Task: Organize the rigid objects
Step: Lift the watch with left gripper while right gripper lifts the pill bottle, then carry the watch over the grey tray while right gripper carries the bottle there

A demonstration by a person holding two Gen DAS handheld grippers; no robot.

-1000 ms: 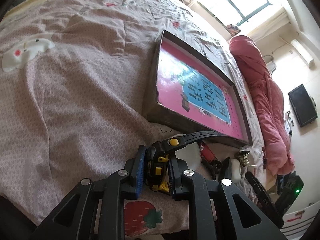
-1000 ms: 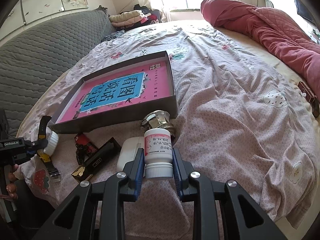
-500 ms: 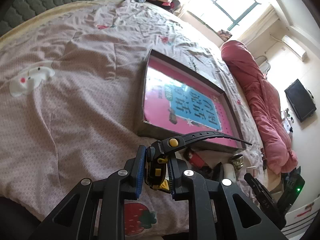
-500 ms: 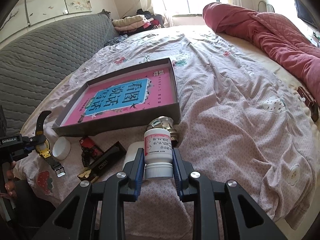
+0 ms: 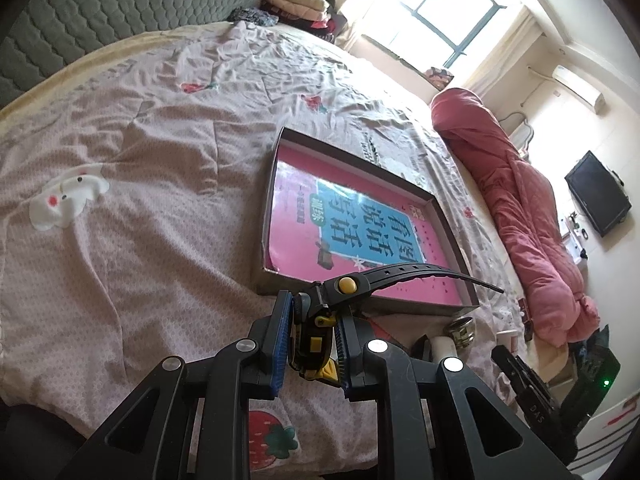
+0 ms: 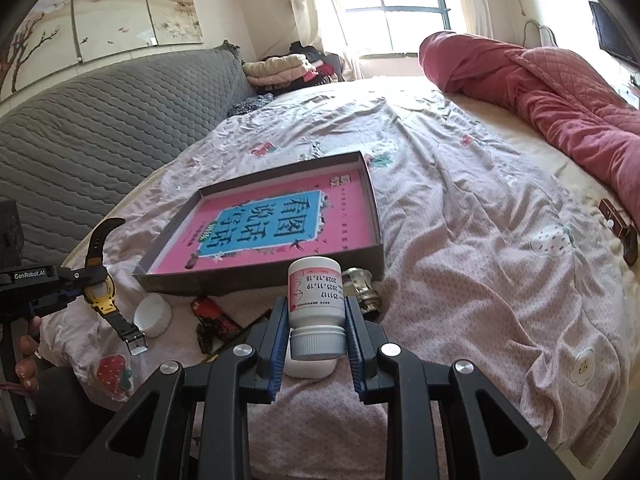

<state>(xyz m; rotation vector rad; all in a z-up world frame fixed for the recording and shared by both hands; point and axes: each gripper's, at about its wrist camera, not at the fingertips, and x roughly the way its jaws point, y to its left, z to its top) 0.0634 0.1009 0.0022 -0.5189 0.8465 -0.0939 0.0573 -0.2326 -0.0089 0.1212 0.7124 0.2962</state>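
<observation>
Two grips hold: my left gripper (image 5: 311, 346) is clenched on the black-and-yellow watch (image 5: 316, 332), my right gripper (image 6: 316, 320) clamps the white pill bottle (image 6: 316, 304) cap-down. Just beyond both sits the shallow box (image 6: 256, 276) with its pink book (image 6: 272, 232), on the bed (image 6: 460, 240).

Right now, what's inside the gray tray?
Only a pink and blue book lies flat in the tray, covering its floor. Anything beneath the book is hidden.

The right gripper (image 6: 316, 330) clamps a white plastic pill bottle (image 6: 315, 307) — cap toward camera — near a shallow grey cardboard box (image 6: 256, 278).
</observation>
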